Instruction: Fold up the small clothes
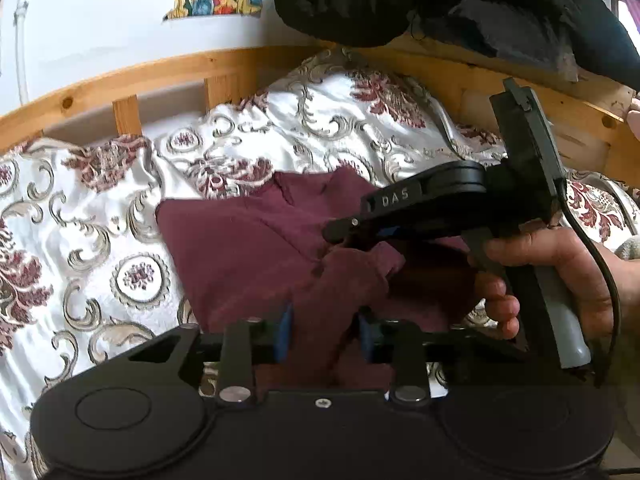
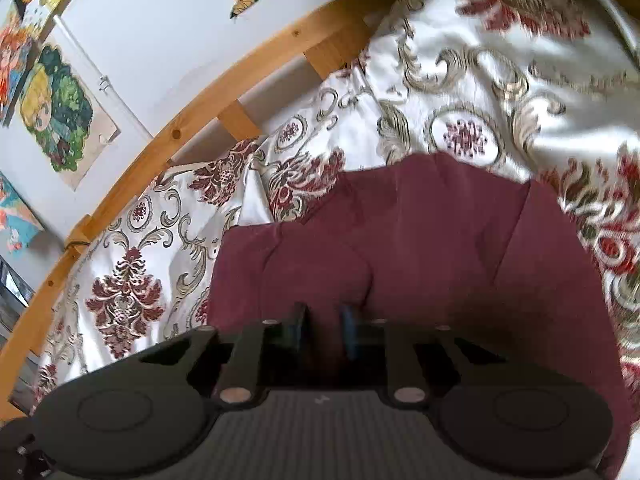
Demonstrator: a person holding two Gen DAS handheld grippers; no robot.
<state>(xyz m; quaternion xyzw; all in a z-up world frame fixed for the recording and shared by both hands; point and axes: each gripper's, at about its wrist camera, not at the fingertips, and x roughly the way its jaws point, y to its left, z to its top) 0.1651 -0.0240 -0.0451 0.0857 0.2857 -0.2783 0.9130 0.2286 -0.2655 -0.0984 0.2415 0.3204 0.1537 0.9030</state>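
A small maroon garment [image 1: 240, 248] lies crumpled on a patterned bedspread. In the left wrist view my left gripper [image 1: 325, 332] is shut on a bunched fold at its near edge, which fills the gap between the blue pads [image 1: 285, 332]. My right gripper [image 1: 340, 236], held by a hand [image 1: 560, 272], comes in from the right and pinches the cloth a little farther back. In the right wrist view the right gripper [image 2: 324, 328] has its fingers close together on the near edge of the garment [image 2: 420, 240]. The cloth under both grippers is hidden.
The white bedspread [image 1: 80, 240] with maroon and gold scrolls covers the bed around the garment. A wooden bed rail [image 1: 160, 72] runs along the far side against a white wall with colourful posters [image 2: 56, 120]. Dark clothing [image 1: 400, 0] hangs at the top.
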